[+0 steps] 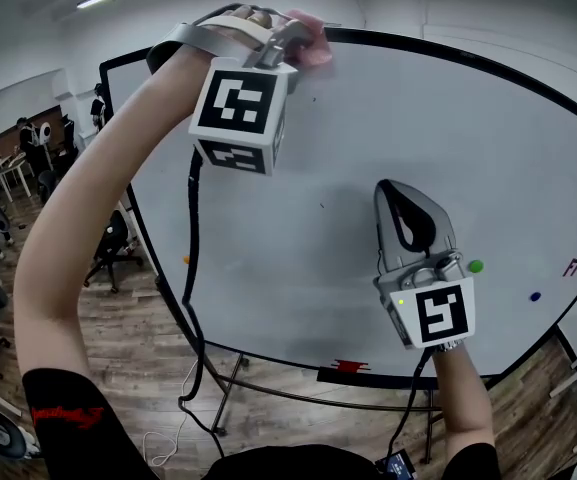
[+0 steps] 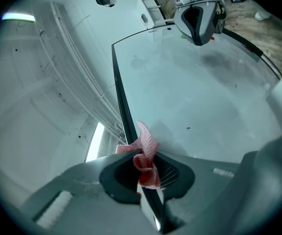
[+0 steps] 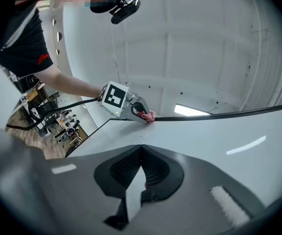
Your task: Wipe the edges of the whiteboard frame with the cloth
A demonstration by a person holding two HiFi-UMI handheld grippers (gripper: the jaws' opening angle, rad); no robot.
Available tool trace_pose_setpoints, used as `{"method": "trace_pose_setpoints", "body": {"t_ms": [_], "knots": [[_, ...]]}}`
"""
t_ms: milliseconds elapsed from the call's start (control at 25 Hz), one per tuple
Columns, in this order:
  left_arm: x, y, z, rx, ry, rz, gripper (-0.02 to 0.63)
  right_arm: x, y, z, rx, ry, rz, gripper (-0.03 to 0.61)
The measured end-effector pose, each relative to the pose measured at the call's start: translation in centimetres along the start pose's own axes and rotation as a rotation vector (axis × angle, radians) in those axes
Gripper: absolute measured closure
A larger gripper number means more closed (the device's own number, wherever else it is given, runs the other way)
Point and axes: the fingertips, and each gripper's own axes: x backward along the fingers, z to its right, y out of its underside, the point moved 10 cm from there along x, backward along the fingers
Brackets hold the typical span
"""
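A large whiteboard (image 1: 388, 138) in a thin black frame (image 1: 438, 50) fills the head view. My left gripper (image 1: 298, 36) is raised to the frame's top edge near the upper left corner, shut on a pink cloth (image 1: 311, 46) that presses on the frame. In the left gripper view the cloth (image 2: 146, 153) is bunched between the jaws, straddling the black frame (image 2: 120, 92). My right gripper (image 1: 394, 186) is lower, shut and holding nothing, its tip at the white surface. The right gripper view shows its closed jaws (image 3: 141, 149), and beyond them the left gripper (image 3: 131, 106) and cloth (image 3: 149, 115).
Green (image 1: 476, 266), blue (image 1: 535, 296) and orange (image 1: 186, 260) magnets sit on the board. A red item (image 1: 348, 366) lies at the bottom rail. Cables (image 1: 194, 298) hang by the stand. Office chairs (image 1: 111, 248) and people stand far left on the wooden floor.
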Motion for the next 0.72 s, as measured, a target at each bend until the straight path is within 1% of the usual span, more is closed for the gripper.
{"method": "trace_pose_setpoints", "body": {"t_ms": [320,720], "knots": [[-0.9,-2.4,-0.7,-0.006,-0.004,0.011,0.572,1.0,0.8,2.2,-0.002,-0.004,0.006,0.577],[-1.6,-5.0,-1.5,-0.005,-0.002,-0.002,0.572,2.9,1.2,4.7,-0.002,-0.007,0.004,0.577]]}}
